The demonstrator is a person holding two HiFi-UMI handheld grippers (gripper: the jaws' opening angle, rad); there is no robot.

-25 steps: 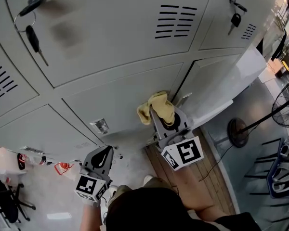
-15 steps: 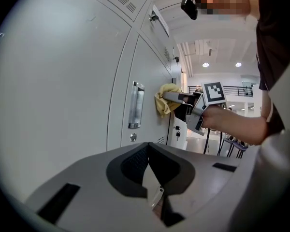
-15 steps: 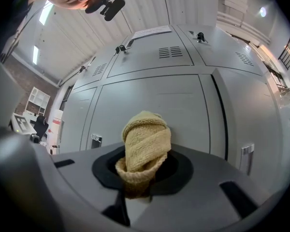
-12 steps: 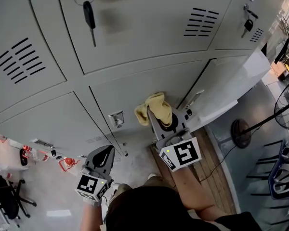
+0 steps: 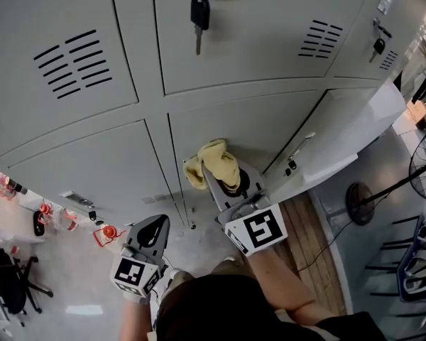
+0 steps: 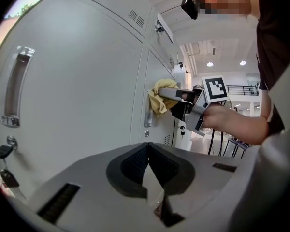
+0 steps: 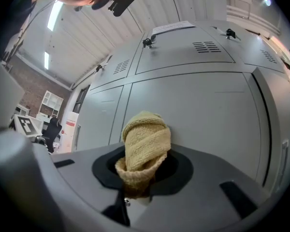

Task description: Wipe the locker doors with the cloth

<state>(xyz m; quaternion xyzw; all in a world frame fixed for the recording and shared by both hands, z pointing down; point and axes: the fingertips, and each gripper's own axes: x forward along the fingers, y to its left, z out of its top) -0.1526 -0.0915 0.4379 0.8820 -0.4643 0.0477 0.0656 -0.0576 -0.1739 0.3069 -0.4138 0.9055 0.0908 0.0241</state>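
Cloth, bunched into a yellow wad, is pinched between the jaws of the right gripper. Its free end seems pressed on the lower locker door near that door's left edge, just beside the handle. To wipe well, I would hold the wad flat to the panel with steady pressure and sweep toward the right edge, skirting the handle so the fabric does not snag. Left gripper, jaws pressed together on nothing, hangs low, well apart from the doors.

Reaching forward with right gripper, clamped on cloth; holding left gripper low, jaws seemingly together, empty.
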